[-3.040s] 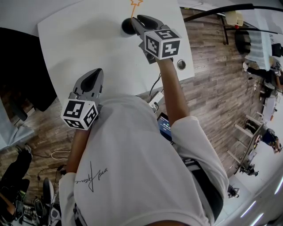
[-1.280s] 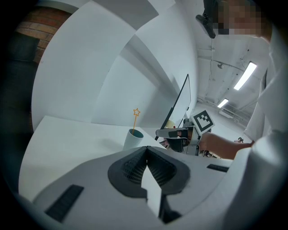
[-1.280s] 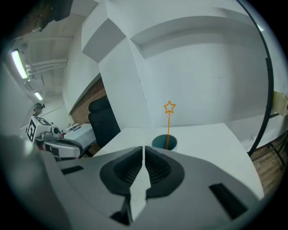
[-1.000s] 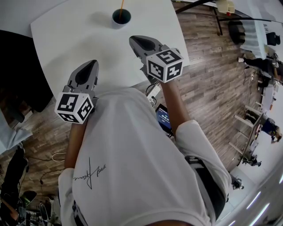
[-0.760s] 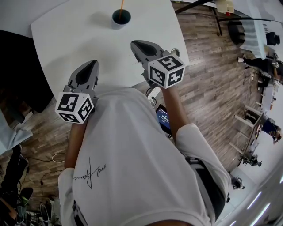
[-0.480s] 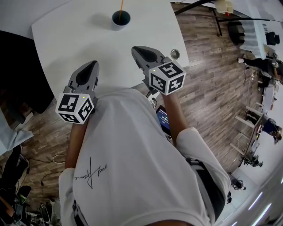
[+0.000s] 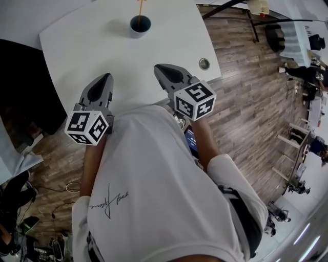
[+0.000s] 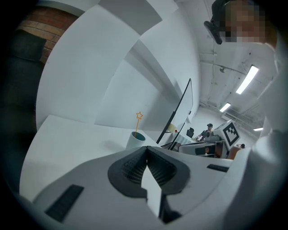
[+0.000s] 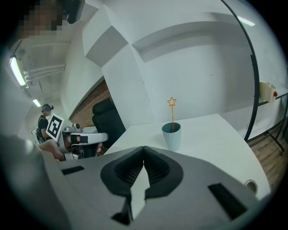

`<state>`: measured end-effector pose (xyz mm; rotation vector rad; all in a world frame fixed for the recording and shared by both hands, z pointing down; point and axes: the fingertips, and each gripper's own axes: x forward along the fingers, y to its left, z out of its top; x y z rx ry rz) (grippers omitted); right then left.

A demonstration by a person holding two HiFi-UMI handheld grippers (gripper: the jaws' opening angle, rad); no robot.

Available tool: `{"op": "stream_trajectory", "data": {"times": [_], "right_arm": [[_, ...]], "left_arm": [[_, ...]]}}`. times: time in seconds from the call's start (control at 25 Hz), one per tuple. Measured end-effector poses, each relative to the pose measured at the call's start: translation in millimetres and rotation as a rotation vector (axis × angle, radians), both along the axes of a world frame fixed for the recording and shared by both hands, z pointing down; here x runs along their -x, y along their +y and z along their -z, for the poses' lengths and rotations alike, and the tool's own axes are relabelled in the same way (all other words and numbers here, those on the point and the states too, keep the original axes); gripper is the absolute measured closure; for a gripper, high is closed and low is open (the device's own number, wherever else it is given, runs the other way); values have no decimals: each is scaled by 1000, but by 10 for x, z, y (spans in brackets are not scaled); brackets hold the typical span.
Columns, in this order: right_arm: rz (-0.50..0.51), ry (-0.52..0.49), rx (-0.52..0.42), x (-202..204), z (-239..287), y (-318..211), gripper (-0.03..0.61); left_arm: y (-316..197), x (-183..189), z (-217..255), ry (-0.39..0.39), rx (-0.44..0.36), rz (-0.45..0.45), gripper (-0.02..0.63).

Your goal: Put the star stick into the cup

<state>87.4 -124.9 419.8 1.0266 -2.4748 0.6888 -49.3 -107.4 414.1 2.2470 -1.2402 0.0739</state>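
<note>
A pale blue cup (image 7: pixel 139 25) stands at the far side of the white table (image 7: pixel 102 46), with the orange star stick (image 7: pixel 140 7) upright inside it. The cup (image 9: pixel 171 135) and the star stick (image 9: pixel 171 110) show ahead in the right gripper view, and smaller in the left gripper view, cup (image 8: pixel 136 140) with star stick (image 8: pixel 138 122). My left gripper (image 7: pixel 100 84) hovers over the table's near edge, jaws shut and holding nothing. My right gripper (image 7: pixel 165 70) is beside it on the right, also shut and holding nothing. Both are well back from the cup.
A round cable grommet (image 7: pixel 204 63) sits near the table's right corner. A dark chair (image 7: pixel 20 87) stands left of the table. Wood floor (image 7: pixel 246 97) lies to the right, with cables and a device below the table edge.
Three seconds ago my right gripper was at the cup with the star stick. It has since drawn back toward the near edge, leaving the stick standing in the cup. The left gripper barely moved.
</note>
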Motion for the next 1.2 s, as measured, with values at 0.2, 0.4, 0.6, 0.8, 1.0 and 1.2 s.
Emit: {"op": "stream_trajectory", "data": {"times": [0.2,0.4,0.6,0.8,1.0,1.2], "right_arm": [[-21,15,-15,-10,27,74,568],[-60,17,-33,38,94,215,569],[-74,2,-70,149,247,410,569],[-97,7,-112,121,376,504,569],[-95,9,-128,-3,498,491,569],[-18,14,-172,-34,672,428,569]], "left_arm": [[28,124,-19,-19,4,30,604],[109,167,12,-34,-3,34,604],[181,165,104,-35,-25,31,604],[226,154,216,-51,-51,24,604],[195,160,373,-27,-70,-1,604],[166,162,447,-8,-84,-13,604]]}}
